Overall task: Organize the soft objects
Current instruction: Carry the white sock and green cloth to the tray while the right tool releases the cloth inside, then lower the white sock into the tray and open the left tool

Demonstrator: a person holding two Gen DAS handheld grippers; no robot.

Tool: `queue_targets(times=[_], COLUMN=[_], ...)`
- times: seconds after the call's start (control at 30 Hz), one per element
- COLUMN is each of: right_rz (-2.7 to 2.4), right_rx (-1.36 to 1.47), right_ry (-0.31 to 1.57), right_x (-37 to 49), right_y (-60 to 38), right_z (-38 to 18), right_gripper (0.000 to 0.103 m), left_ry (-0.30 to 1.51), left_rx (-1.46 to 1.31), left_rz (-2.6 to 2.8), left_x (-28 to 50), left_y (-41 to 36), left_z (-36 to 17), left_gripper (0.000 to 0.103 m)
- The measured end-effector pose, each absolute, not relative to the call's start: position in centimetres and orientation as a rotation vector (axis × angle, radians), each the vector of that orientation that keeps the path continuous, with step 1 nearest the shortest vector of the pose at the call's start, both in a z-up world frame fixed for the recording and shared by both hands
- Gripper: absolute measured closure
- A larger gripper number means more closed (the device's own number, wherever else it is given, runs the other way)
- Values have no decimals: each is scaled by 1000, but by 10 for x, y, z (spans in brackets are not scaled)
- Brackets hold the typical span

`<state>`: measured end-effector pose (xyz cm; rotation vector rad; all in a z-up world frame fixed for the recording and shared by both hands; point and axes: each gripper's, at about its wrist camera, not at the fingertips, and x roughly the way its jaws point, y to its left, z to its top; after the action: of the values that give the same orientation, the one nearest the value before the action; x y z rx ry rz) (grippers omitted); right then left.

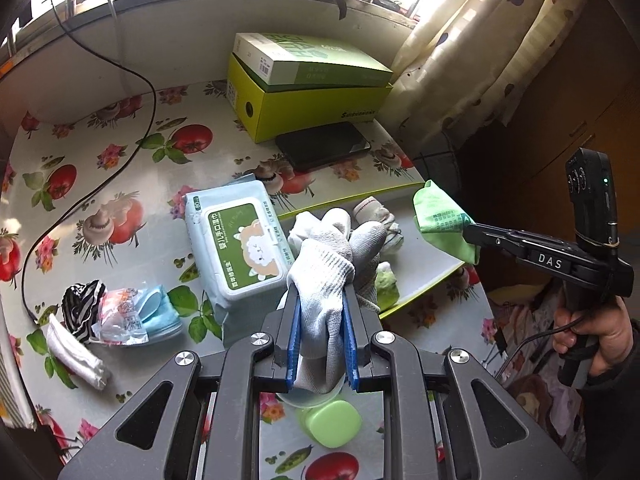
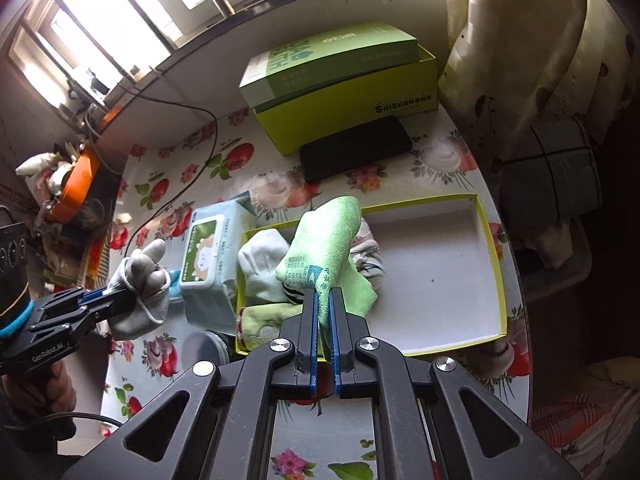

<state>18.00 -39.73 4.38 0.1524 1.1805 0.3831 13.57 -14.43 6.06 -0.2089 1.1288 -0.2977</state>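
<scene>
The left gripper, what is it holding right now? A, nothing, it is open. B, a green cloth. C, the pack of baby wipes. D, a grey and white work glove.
D: the left gripper is shut on the grey and white work glove, whose cuff sits between its blue pads, while the green cloth is in the right gripper and the pack of baby wipes lies on the table.
</scene>
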Motion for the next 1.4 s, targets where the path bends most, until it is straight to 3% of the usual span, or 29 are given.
queue_targets(times=[0.67, 0.73, 0.87, 1.4], right_rz=[169, 177, 204, 216], right_rx=[-28, -23, 24, 210], right_ry=[1230, 1259, 1273, 1227], right_x=[233, 235, 230, 179], right_y=[-439, -440, -441, -469], right_z=[-27, -39, -46, -16], right_gripper=[97, 94, 76, 72], left_ry=[1173, 1178, 1187, 1260], left_rx=[-147, -138, -120, -6], left_rz=[-355, -361, -377, -526], left_x=[165, 169, 175, 199], left_y=[-187, -193, -205, -283], left_z=[47, 44, 41, 6], left_gripper=[84, 84, 84, 84])
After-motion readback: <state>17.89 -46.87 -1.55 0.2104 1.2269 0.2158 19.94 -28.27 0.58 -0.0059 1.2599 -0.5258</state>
